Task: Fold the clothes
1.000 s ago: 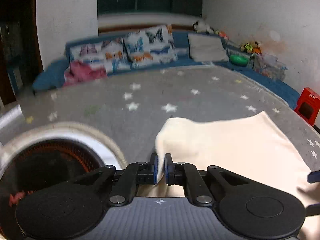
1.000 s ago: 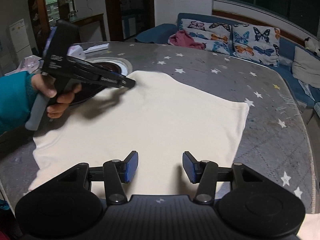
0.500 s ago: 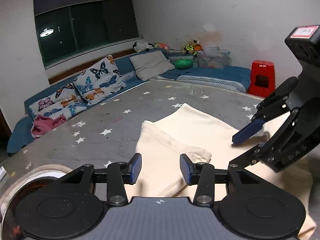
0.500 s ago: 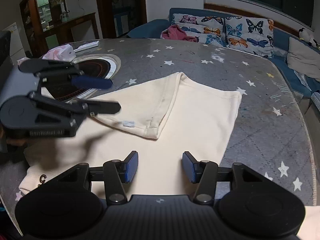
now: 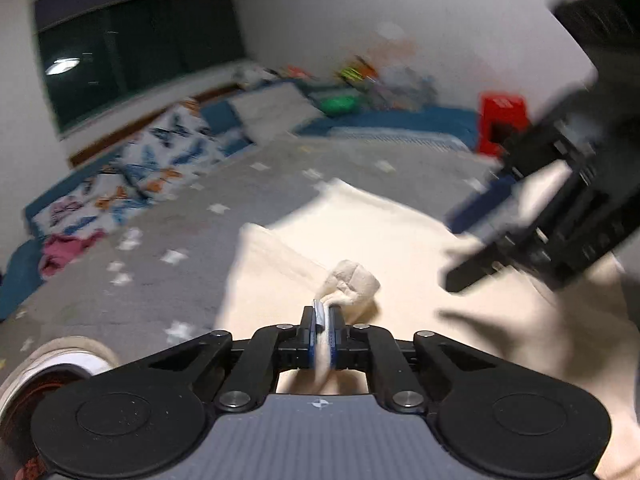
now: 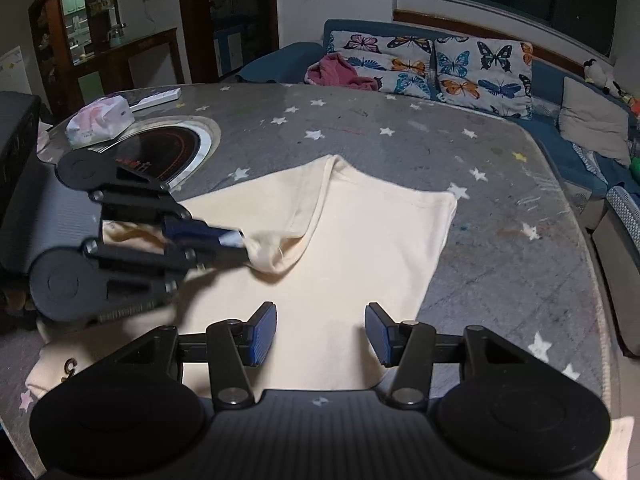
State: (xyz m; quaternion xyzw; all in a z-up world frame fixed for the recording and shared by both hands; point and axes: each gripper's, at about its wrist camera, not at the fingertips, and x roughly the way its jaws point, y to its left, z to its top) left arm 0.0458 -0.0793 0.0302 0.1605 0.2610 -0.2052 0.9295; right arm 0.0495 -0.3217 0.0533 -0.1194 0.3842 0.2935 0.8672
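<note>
Between the left tongs (image 5: 324, 330), a bunched fold of cream shirt (image 5: 360, 236) is pinched.

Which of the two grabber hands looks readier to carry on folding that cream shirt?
Left, probably. The left gripper is already clamped on a bunched bit of the cream cotton shirt, so it can pull the fold across. The right gripper hangs open above the shirt's near edge, holding nothing.
</note>
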